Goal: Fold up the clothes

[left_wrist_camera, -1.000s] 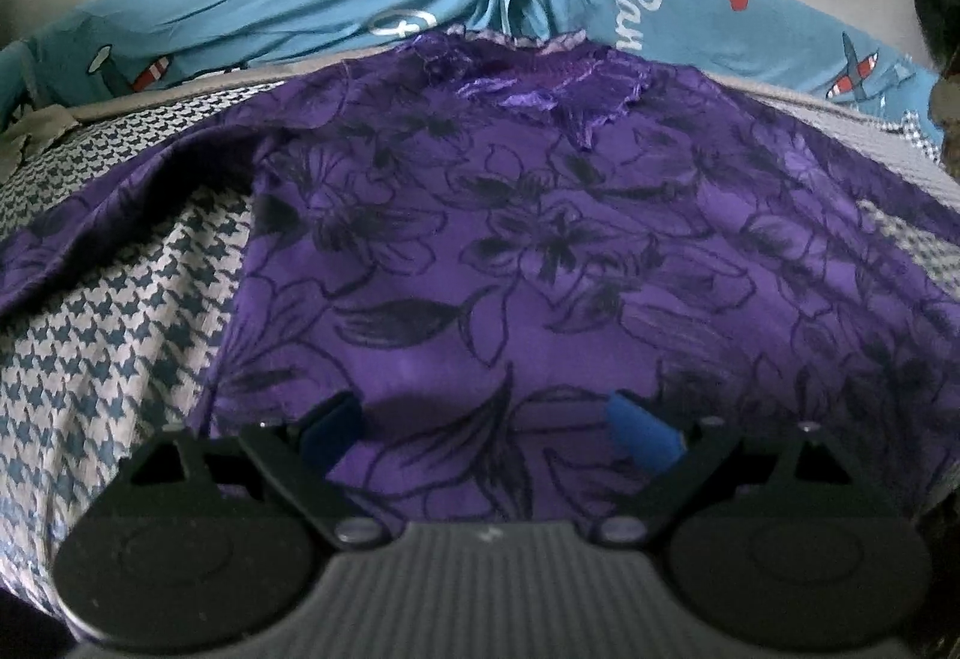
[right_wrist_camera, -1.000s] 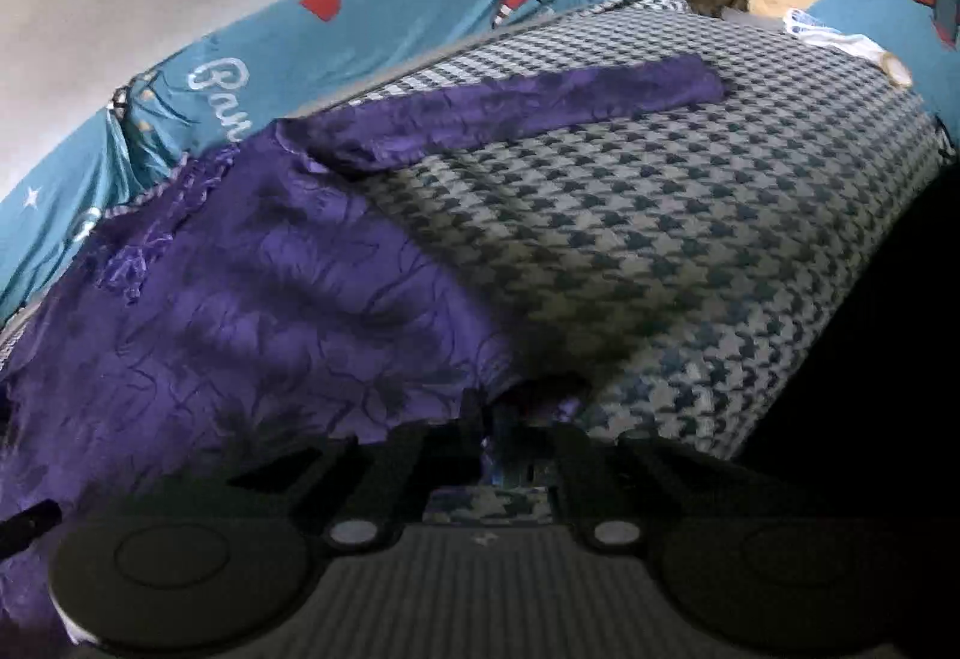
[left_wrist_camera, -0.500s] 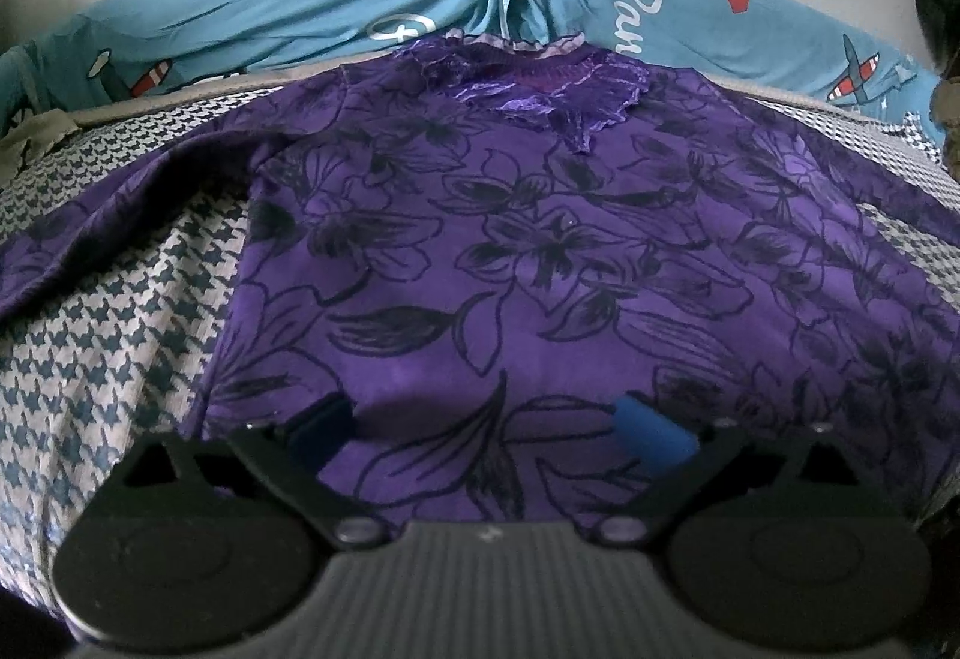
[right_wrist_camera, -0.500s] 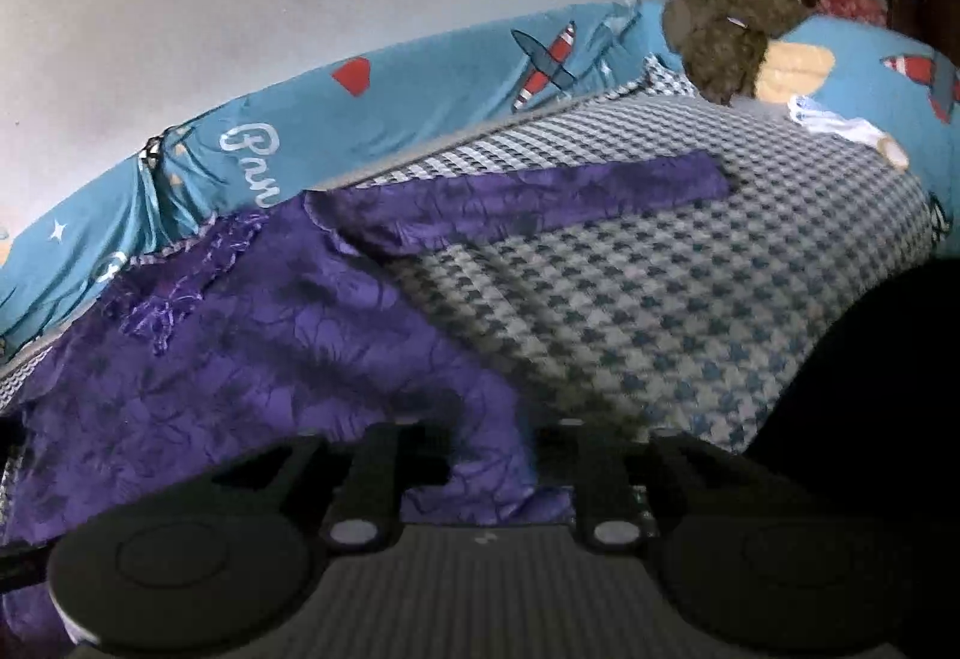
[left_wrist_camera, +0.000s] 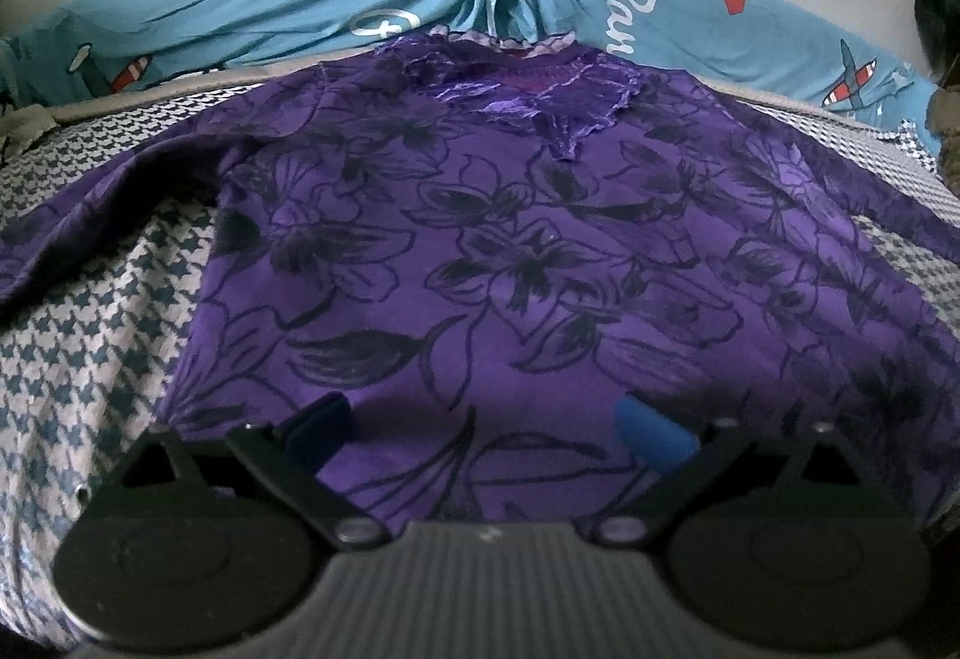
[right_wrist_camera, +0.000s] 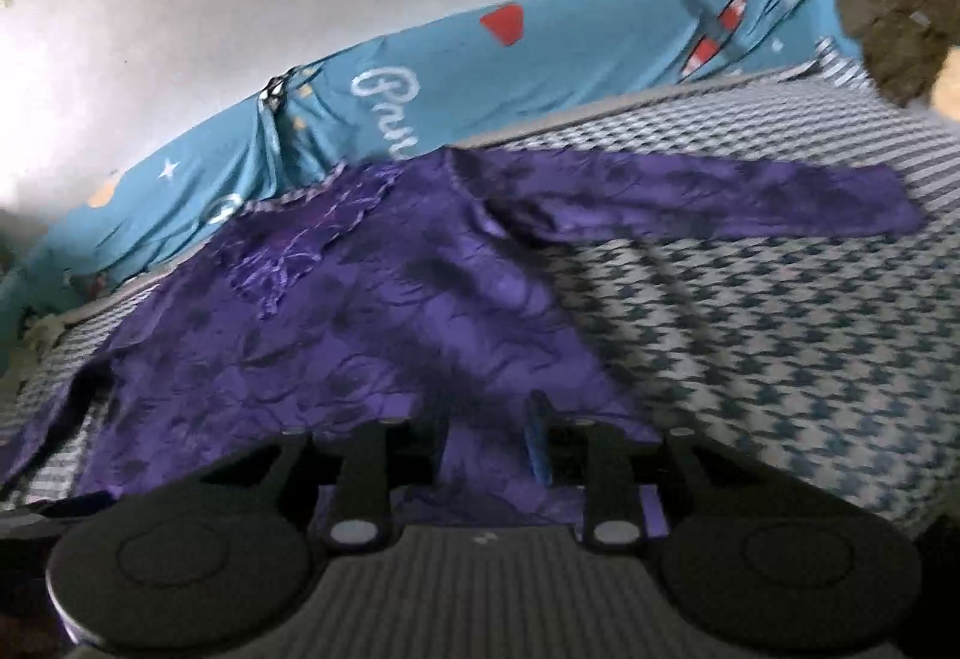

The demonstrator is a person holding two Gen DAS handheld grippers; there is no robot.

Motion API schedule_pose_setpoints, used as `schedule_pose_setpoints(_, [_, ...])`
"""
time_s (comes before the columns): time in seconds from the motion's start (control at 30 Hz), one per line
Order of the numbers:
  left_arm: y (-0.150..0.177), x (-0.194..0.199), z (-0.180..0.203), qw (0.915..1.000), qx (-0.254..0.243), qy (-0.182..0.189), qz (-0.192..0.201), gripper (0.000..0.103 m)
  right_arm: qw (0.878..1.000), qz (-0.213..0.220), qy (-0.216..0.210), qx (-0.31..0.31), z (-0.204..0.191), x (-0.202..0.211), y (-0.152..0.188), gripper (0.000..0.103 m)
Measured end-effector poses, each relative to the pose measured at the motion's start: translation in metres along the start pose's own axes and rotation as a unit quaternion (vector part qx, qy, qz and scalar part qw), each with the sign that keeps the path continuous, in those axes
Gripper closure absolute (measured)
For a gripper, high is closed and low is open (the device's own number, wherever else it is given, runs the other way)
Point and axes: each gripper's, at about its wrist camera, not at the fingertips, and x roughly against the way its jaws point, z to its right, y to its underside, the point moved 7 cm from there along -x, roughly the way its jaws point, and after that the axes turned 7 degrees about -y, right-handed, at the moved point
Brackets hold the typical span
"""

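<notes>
A purple long-sleeved top with a black flower print [left_wrist_camera: 510, 251] lies spread flat on the bed, neckline at the far side. My left gripper [left_wrist_camera: 486, 428] hovers over its near hem, open wide, blue pads [left_wrist_camera: 654, 437] clear of the cloth. In the right wrist view the same top [right_wrist_camera: 372, 335] lies to the left, with one sleeve [right_wrist_camera: 708, 197] stretched out to the right. My right gripper [right_wrist_camera: 489, 440] stands at the hem's right corner with its jaws opening. Purple cloth shows in the narrow gap between them, and the pads do not press on it.
The bed has a blue-and-white houndstooth cover [right_wrist_camera: 780, 335]. A teal printed sheet with planes and stars [left_wrist_camera: 240, 17] runs along the far edge against a pale wall. A brown plush toy [right_wrist_camera: 894, 29] sits at the far right corner.
My right gripper let go of the hem corner, drew back, rose and rolled, so more of the bed and wall shows. The left gripper has stayed in place, open over the hem.
</notes>
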Motion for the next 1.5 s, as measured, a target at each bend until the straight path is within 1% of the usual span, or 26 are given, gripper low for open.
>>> schedule_pose_setpoints(0.2, [-0.012, -0.009, 0.007, 0.9999, 0.005, 0.011, -0.008, 0.002, 1.000, -0.025, -0.013, -0.003, 0.013, -0.022, -0.021, 0.072])
schedule_pose_setpoints(0.4, [-0.027, -0.018, 0.007, 0.9999, 0.007, 0.009, -0.007, 0.002, 0.999, -0.030, -0.017, -0.005, 0.025, -0.043, -0.044, 0.072])
schedule_pose_setpoints(0.57, [-0.036, -0.023, 0.009, 0.9999, -0.010, 0.002, -0.006, 0.002, 0.998, -0.041, -0.046, -0.009, 0.027, -0.062, -0.060, 0.072])
schedule_pose_setpoints(0.77, [-0.042, -0.027, 0.019, 0.9994, -0.033, 0.005, -0.003, 0.002, 0.998, -0.036, -0.053, -0.013, 0.031, -0.083, -0.077, 0.072])
schedule_pose_setpoints(0.97, [-0.042, -0.025, 0.029, 0.9991, -0.038, 0.017, -0.003, 0.002, 0.996, -0.034, -0.047, -0.066, 0.055, -0.103, -0.090, 0.066])
schedule_pose_setpoints(1.13, [-0.049, -0.021, 0.040, 0.9989, -0.034, 0.033, 0.001, 0.001, 0.997, -0.013, -0.010, -0.078, 0.074, -0.113, -0.104, 0.065])
schedule_pose_setpoints(1.23, [-0.056, -0.018, 0.049, 0.9985, -0.036, 0.041, 0.009, 0.001, 0.996, -0.001, 0.005, -0.094, 0.086, -0.117, -0.110, 0.054])
schedule_pose_setpoints(1.3, [-0.061, -0.015, 0.058, 0.9980, -0.038, 0.048, 0.014, 0.000, 0.993, 0.004, 0.015, -0.114, 0.097, -0.118, -0.112, 0.053])
schedule_pose_setpoints(1.4, [-0.068, -0.011, 0.072, 0.9972, -0.043, 0.059, 0.019, 0.000, 0.988, -0.010, 0.010, -0.152, 0.109, -0.122, -0.107, 0.053])
schedule_pose_setpoints(1.5, [-0.073, -0.007, 0.087, 0.9956, -0.054, 0.073, 0.022, 0.000, 0.979, -0.017, -0.016, -0.200, 0.116, -0.123, -0.103, 0.053])
